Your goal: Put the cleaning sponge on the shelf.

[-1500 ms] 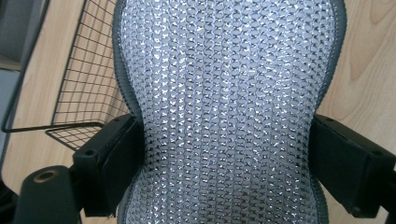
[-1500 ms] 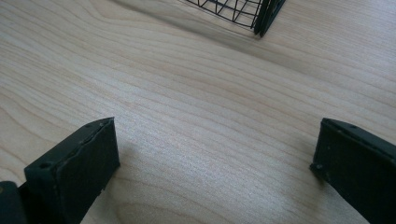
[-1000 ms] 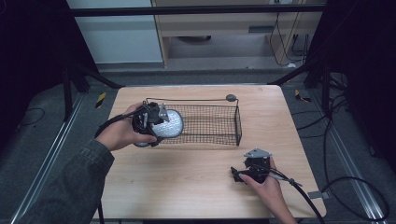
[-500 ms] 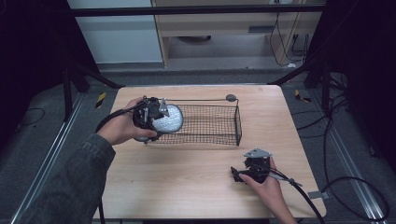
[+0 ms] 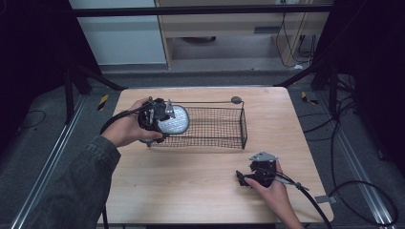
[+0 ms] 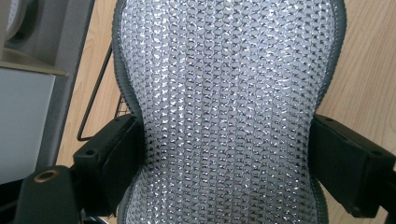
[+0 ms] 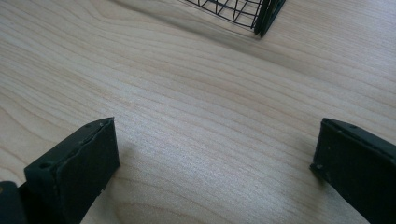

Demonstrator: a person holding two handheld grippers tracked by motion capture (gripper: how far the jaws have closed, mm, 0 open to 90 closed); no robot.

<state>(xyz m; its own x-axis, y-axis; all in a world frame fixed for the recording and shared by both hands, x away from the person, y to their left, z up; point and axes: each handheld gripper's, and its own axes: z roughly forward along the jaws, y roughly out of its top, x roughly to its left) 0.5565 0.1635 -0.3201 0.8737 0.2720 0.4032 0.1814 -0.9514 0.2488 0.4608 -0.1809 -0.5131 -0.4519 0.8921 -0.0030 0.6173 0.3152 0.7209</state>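
A silver, glittery mesh scouring pad [image 5: 175,120] with a grey edge is pinched at its waist by my left gripper [image 5: 166,122], which is shut on it. The pad hangs at the left end of a black wire basket [image 5: 243,125] at the table's middle back. In the left gripper view the pad [image 6: 229,93] bulges above and below the two black pads [image 6: 116,158] that squeeze it. My right gripper [image 5: 242,178] lies low on the wood at the front right. In the right gripper view it [image 7: 215,172] is open with bare wood between its jaws.
The light wooden table [image 5: 191,186] has bare room in front of the basket. A thin wire with a dark round knob [image 5: 236,99] runs along the basket's back. The basket's corner [image 7: 243,11] shows far ahead of the right gripper. Cables trail on the floor.
My left gripper has lifted the pad slightly and shifted it a little toward the basket. The right gripper has stayed where it was.
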